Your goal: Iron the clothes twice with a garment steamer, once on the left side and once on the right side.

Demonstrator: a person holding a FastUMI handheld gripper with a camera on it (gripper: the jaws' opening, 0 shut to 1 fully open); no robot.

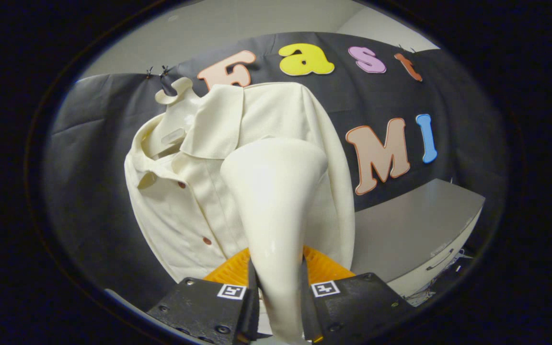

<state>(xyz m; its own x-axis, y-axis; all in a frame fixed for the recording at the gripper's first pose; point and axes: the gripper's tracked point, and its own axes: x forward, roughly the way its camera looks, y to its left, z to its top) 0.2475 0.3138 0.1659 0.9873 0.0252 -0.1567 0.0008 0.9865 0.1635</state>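
Steamer held against the hanging shirt

Jaws clamp the steamer (276, 211) handle; its long axis runs away from them, wide head pointing at the shirt (194, 191) front.

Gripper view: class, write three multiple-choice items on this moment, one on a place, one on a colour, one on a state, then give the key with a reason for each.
1. Where is the steamer head?
A. lying on the cabinet
B. up against the shirt front, beyond the jaws
C. hung on the hanger hook

2. What colour are the shirt buttons?
A. reddish-brown
B. blue
C. black

3. What is the gripper doing?
A. open, nothing between the jaws
B. shut on the shirt collar
C. shut on the steamer handle

Key: B, the wide head stands before the hanging shirt; A, two reddish-brown buttons show on the placket; C, both jaws press the handle's sides.
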